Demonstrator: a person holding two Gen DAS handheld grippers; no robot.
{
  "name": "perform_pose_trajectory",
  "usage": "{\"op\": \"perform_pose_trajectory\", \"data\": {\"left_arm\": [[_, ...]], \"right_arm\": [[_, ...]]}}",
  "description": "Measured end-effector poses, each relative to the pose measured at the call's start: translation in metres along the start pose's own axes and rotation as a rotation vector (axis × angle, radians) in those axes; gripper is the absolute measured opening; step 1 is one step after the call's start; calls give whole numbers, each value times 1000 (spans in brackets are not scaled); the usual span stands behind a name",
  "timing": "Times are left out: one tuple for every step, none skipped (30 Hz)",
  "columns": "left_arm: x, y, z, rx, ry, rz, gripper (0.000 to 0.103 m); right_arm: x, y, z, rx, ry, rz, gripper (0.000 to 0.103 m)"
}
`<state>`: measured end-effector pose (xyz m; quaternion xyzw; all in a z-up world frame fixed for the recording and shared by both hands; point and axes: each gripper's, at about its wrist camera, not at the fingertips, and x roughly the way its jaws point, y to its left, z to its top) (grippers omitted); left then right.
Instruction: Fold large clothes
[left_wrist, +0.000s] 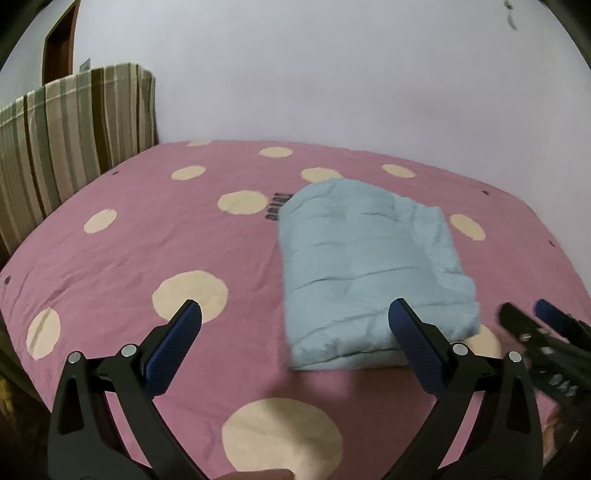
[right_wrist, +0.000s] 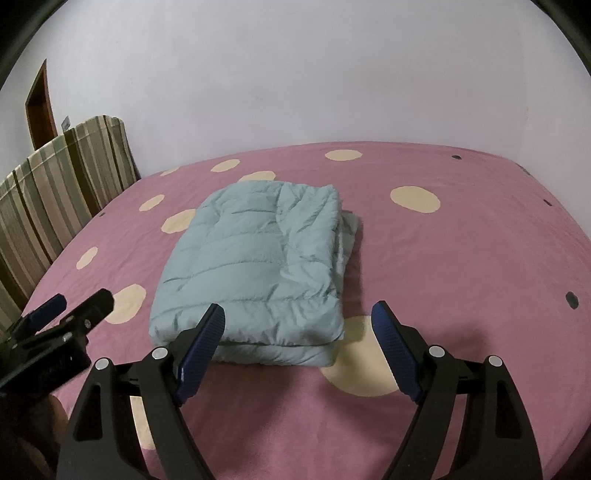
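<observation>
A light blue quilted jacket lies folded into a thick rectangle on the pink bed; it also shows in the right wrist view. My left gripper is open and empty, above the bed just in front of the jacket's near left corner. My right gripper is open and empty, in front of the jacket's near right edge. Each gripper shows at the edge of the other's view: the right gripper at the far right, the left gripper at the far left.
The bed has a pink sheet with cream dots. A striped headboard cover stands along the left side. A pale wall runs behind the bed. A brown door is at the far left.
</observation>
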<state>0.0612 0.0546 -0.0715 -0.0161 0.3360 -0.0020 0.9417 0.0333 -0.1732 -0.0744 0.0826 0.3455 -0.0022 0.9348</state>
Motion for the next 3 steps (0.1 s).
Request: {"op": "perform_pose_trajectory", "data": {"left_arm": [[4,4,1,-8,9,2,101],[11,11,2,-24,21,11,101],[16,16,2,-36,27,17,101]], "right_arm": [[1,-3,0,5,-1,-3,80],[3,-9,0,14,-2,-10,80],[5,-15,1,21,-4,-21,80]]}}
